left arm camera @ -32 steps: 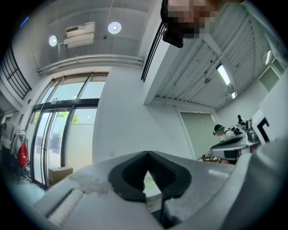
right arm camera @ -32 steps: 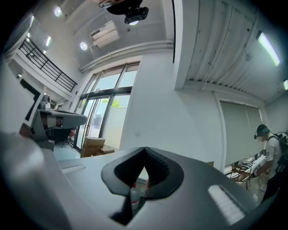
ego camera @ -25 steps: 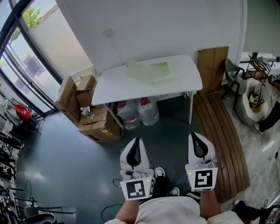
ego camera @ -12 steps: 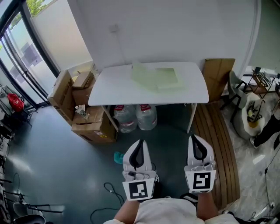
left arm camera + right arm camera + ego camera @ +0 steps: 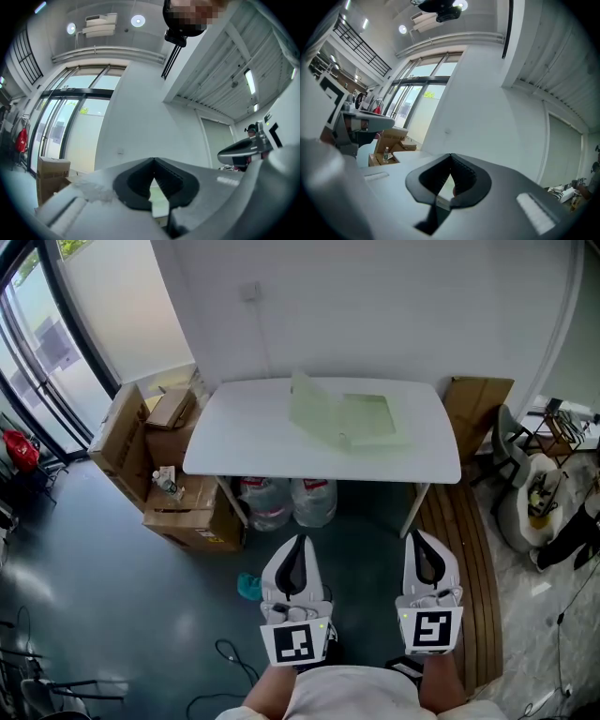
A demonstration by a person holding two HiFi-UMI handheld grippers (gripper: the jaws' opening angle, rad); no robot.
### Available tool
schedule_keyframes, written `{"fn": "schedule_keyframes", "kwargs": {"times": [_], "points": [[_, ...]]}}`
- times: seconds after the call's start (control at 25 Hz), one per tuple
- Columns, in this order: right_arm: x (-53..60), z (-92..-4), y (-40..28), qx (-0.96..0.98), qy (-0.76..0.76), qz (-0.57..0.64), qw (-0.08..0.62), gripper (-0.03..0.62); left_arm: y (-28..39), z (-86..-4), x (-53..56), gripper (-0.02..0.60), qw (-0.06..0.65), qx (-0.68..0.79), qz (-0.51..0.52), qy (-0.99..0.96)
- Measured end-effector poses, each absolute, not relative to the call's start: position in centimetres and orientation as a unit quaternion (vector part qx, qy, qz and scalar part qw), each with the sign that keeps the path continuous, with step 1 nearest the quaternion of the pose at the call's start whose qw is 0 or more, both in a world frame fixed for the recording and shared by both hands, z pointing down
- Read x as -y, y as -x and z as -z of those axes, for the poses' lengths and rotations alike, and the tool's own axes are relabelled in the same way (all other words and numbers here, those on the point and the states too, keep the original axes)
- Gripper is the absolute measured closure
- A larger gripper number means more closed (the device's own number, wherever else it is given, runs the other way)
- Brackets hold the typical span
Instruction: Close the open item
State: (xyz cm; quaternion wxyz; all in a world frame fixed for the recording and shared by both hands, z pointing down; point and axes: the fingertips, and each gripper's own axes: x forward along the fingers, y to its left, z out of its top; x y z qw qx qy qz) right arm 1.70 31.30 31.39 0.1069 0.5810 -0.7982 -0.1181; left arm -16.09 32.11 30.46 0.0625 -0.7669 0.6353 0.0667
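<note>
A pale green folder-like case (image 5: 342,416) lies open on the white table (image 5: 244,442), with one flap raised at its left side. My left gripper (image 5: 298,542) and my right gripper (image 5: 421,536) are held low in front of the person, well short of the table and above the dark floor. On both, the jaws are shut tip to tip with nothing between them. In the left gripper view a slice of the green case (image 5: 160,206) shows below my left gripper's (image 5: 153,161) tips. The right gripper view has my right gripper (image 5: 451,156) aimed at the white wall.
Two large water bottles (image 5: 288,500) stand under the table. Cardboard boxes (image 5: 155,470) are stacked at its left, near glass doors. A flat cardboard sheet (image 5: 476,401) leans at its right, beside a wooden floor strip (image 5: 466,531) and a chair (image 5: 507,448). A teal object (image 5: 248,586) lies on the floor.
The view has moved closer to the table, which now sits more centred and larger. Both grippers keep the same shut pose in front of the person.
</note>
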Motion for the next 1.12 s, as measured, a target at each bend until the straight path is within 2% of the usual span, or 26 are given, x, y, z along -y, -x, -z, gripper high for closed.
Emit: {"fn": "schedule_keyframes", "kwargs": {"times": [0.68,1.12], "points": [[-23.3,-30.4,3.2,0.795,-0.58,0.135,0.116,0.592,21.5,-29.6,-24.6,0.581,0.06,-0.641,-0.089,0.76],[-20.5,-31.3,0.8,0.786,-0.597,0.124,0.101,0.592,20.0,-30.1,-21.7,0.581,0.066,-0.639,-0.075,0.763]]}}
